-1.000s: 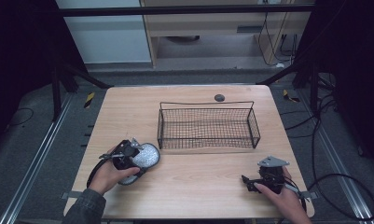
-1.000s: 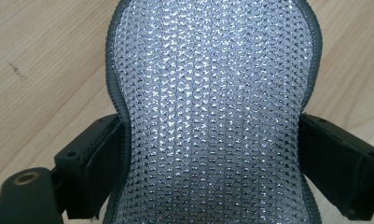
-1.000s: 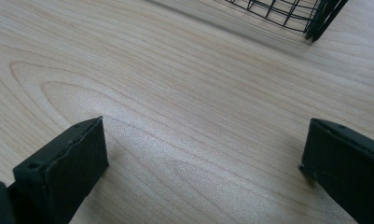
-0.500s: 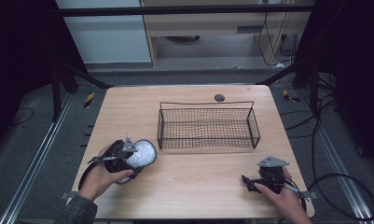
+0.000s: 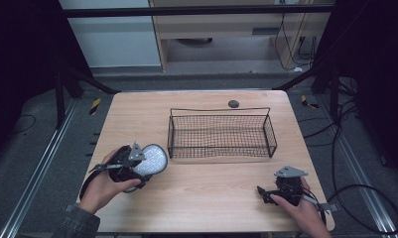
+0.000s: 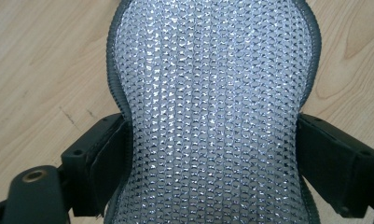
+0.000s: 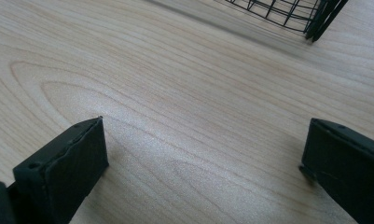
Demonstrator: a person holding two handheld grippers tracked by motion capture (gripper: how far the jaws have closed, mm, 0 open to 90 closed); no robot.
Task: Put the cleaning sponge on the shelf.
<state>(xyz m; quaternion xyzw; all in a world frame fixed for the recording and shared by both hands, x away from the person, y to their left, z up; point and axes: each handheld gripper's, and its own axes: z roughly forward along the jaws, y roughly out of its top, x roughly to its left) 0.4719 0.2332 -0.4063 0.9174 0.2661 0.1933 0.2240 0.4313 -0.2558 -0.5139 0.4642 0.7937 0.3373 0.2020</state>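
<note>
A silvery knitted scouring pad (image 5: 153, 159) with a dark grey edge sits in my left gripper (image 5: 139, 166) near the table's front left. In the left gripper view the pad (image 6: 212, 84) is pinched at its narrow waist, and both pads (image 6: 107, 158) of the left gripper (image 6: 212, 154) press into its sides. Those jaws have just been closing on it. It hangs a little above the wood. My right gripper (image 5: 263, 191) rests at the front right, pointing left. In the right gripper view that gripper (image 7: 205, 158) is open over bare wood.
A black wire basket (image 5: 219, 109) stands mid-table, right of the pad; its corner (image 7: 287, 11) shows ahead of the right gripper. A small dark round object (image 5: 233, 103) lies behind it. The wooden table (image 5: 206, 188) has bare room between the two hands.
The left gripper has tightened on the scouring pad and lifted it slightly off the table. The right gripper has stayed where it was.
</note>
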